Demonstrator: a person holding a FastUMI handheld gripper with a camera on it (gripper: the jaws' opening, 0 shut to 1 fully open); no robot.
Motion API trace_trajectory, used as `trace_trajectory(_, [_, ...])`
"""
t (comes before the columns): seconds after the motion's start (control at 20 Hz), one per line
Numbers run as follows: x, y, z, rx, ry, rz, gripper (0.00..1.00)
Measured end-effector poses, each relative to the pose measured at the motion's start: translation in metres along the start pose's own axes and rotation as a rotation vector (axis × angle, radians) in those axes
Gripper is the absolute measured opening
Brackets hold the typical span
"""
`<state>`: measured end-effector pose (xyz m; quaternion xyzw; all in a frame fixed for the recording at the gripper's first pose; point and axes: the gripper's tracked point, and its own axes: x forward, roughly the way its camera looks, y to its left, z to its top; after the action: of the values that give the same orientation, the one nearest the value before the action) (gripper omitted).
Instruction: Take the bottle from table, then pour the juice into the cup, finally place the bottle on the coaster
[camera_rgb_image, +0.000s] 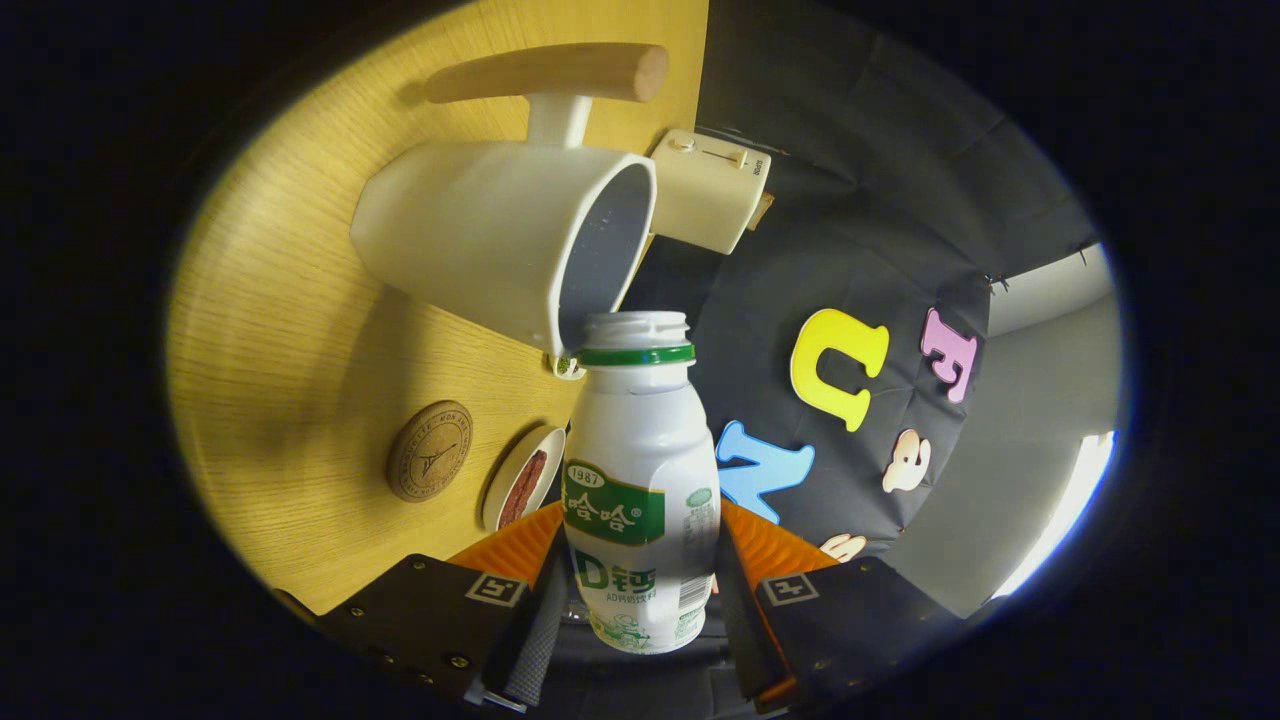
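1. The hand-held gripper (640, 590) is clenched on the bottle (640, 480); a finger presses against each side of the bottle's lower body.
2. The bottle is white with a green label and a green ring under its neck. Its cap is off and the mouth is open.
3. The view is rolled, so the wooden surface (300, 330) appears tilted on end.
4. The bottle's mouth sits just at the rim of the cup (500, 240), a white cup with a wooden handle and a dark inside; whether they touch cannot be told.
5. The round coaster (429, 450) lies on the surface, apart from the cup.
6. A small white dish (522, 476) holding something dark red lies just beside the coaster.
7. A cream box (706, 188) stands beyond the cup, at the surface's edge.
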<state>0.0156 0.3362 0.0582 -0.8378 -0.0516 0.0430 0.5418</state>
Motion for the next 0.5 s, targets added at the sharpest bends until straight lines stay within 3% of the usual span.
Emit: trace_trajectory(0.5, [0.0011, 0.0032, -0.0013, 0.068, -0.009, 0.008, 0.70])
